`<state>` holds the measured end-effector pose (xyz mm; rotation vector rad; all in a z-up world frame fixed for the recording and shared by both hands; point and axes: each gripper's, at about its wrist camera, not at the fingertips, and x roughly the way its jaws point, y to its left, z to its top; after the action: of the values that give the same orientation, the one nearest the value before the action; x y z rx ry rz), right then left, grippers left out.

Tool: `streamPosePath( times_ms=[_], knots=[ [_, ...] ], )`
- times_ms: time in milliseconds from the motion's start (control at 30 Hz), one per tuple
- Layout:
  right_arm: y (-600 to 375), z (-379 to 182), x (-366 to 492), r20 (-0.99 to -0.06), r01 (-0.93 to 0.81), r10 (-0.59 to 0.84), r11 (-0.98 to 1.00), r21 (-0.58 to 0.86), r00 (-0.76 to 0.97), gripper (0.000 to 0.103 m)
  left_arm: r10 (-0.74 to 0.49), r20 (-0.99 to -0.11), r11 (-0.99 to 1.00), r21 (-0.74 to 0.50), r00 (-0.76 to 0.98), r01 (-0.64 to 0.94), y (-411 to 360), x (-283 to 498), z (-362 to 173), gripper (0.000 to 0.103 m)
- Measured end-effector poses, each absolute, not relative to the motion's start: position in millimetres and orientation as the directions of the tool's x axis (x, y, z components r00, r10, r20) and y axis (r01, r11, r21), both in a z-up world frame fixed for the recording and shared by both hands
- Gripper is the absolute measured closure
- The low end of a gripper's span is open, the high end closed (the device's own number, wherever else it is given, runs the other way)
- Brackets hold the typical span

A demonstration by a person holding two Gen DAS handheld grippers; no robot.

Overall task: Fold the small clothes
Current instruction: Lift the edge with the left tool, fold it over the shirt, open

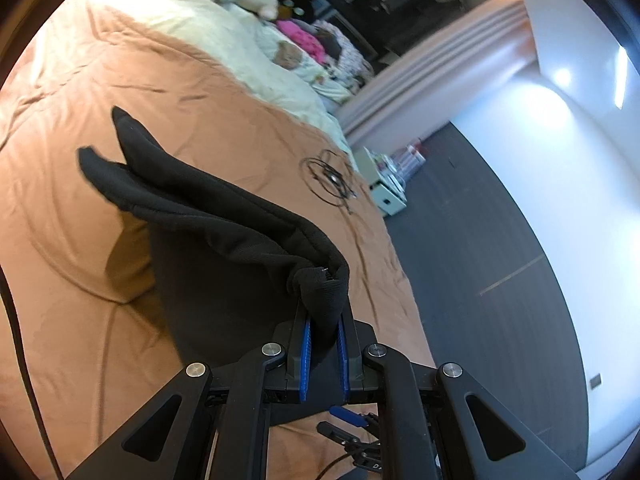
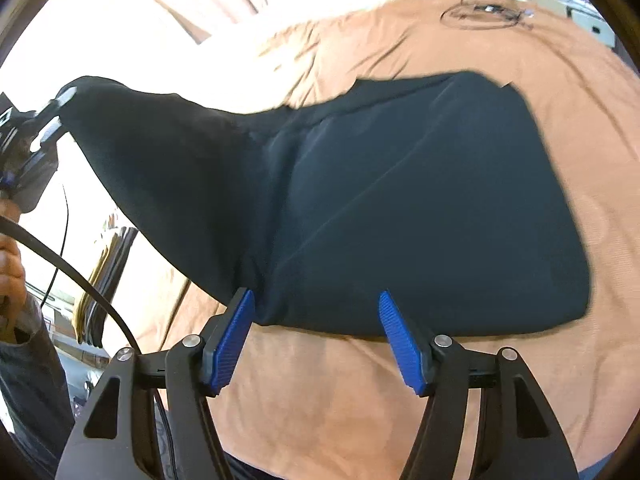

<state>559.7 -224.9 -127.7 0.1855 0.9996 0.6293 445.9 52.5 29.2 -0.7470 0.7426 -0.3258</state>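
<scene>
A black garment (image 2: 400, 200) lies partly on the orange-brown bed cover (image 2: 360, 380). My left gripper (image 1: 325, 320) is shut on one end of it (image 1: 224, 216) and holds that end up off the bed. The left gripper also shows at the far left of the right wrist view (image 2: 52, 116), with the cloth stretched from it down to the bed. My right gripper (image 2: 316, 300) is open and empty. Its blue pads (image 2: 236, 332) sit at the garment's near edge, the left one touching the cloth.
A coil of black cable (image 1: 328, 176) lies on the far part of the bed. Pale bedding (image 1: 256, 56) and a pile of clothes and toys (image 1: 304, 36) lie beyond. A dark floor (image 1: 480, 240) runs along the bed's right side. A cable (image 2: 72, 268) hangs at left.
</scene>
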Motion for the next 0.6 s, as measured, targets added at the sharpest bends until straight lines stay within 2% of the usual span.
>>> streamPosePath(
  times_ms=[333, 600],
  knots=[
    [-294, -119, 536, -0.698, -0.323, 0.531, 0.847, 0.423, 0.479, 0.04, -0.602, -0.505, 0.705, -0.699, 0.618, 0.116, -26, 482, 33, 0.092],
    [-342, -117, 527, -0.707, -0.234, 0.472, 0.88, 0.413, 0.526, 0.04, -0.678, -0.537, 0.689, -0.703, 0.502, 0.177, -104, 503, -3, 0.092]
  ],
)
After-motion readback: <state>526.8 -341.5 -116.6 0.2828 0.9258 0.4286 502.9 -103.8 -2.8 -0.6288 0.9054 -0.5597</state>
